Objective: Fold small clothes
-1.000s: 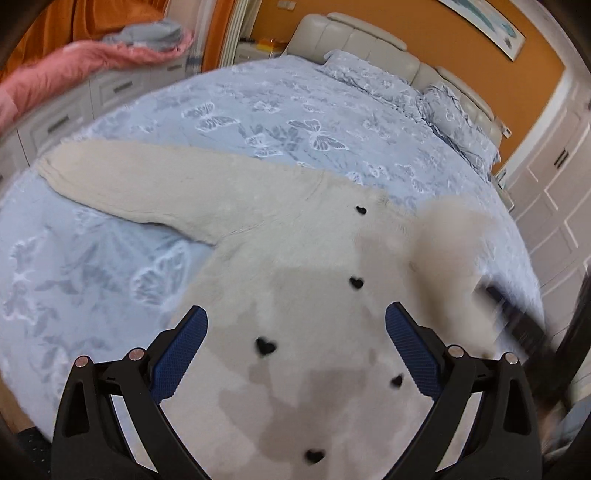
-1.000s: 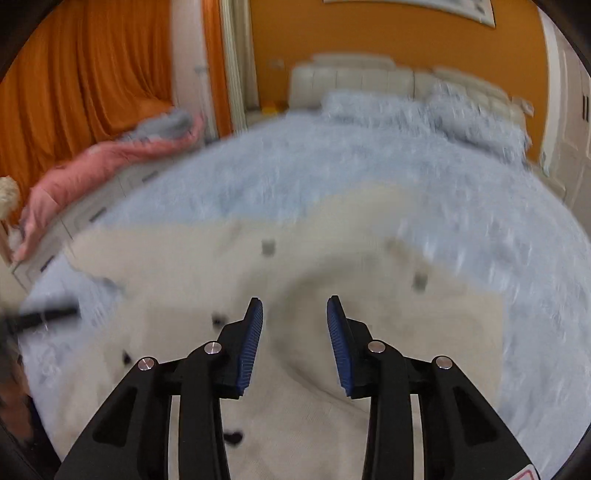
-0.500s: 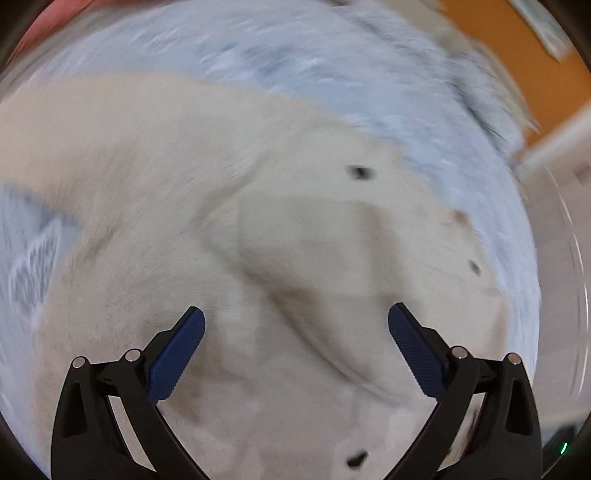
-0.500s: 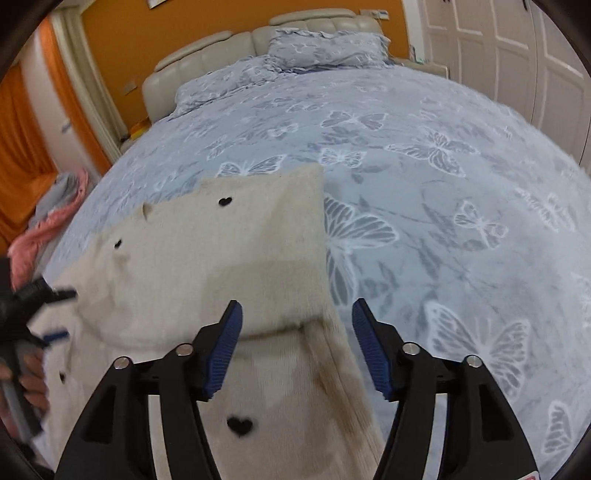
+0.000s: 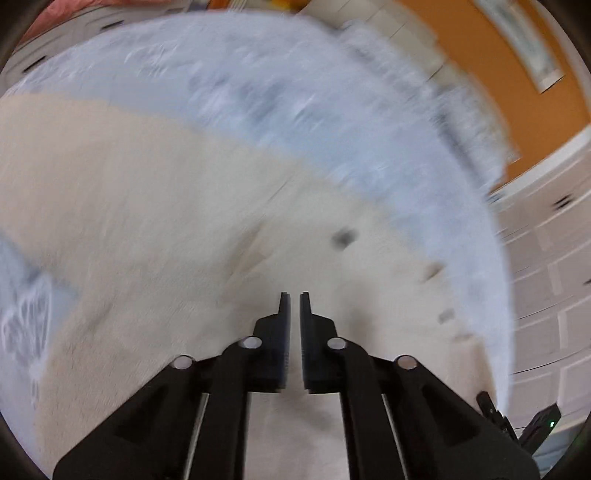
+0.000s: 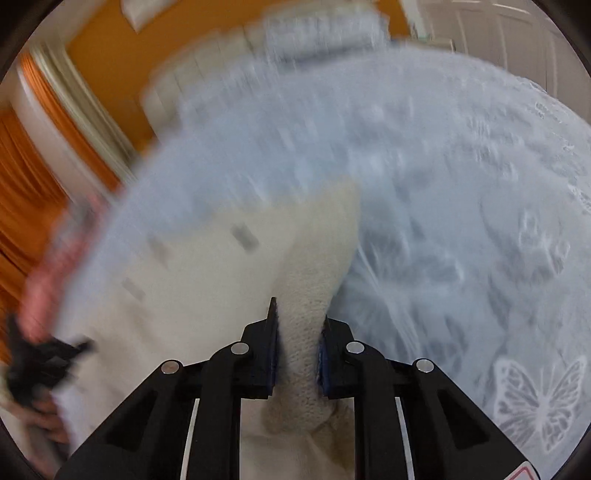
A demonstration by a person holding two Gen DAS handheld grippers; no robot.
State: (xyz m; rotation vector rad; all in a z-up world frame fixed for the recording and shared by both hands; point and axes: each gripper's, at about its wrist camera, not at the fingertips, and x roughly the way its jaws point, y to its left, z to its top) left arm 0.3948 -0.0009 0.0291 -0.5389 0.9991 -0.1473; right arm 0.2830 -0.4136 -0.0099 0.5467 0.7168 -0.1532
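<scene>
A cream knit cardigan (image 5: 155, 229) with small black heart buttons lies spread on the blue butterfly bedspread (image 5: 258, 92). My left gripper (image 5: 294, 299) sits low over the cardigan's body with its jaws nearly together; the view is blurred and I cannot see cloth between them. In the right wrist view my right gripper (image 6: 298, 314) is shut on a thick bunch of the cardigan's edge (image 6: 314, 258), which rises between the pads. The other gripper and a hand show at the left edge (image 6: 33, 369).
The bed's headboard and pillows (image 6: 321, 26) stand at the far end against an orange wall. White cabinet doors (image 5: 546, 280) are on the right. Pink bedding (image 6: 55, 258) lies at the left by the orange curtains.
Both grippers have closed from wide open. The right one has taken hold of the cardigan's edge. Both cameras are moving fast, and the views are blurred.
</scene>
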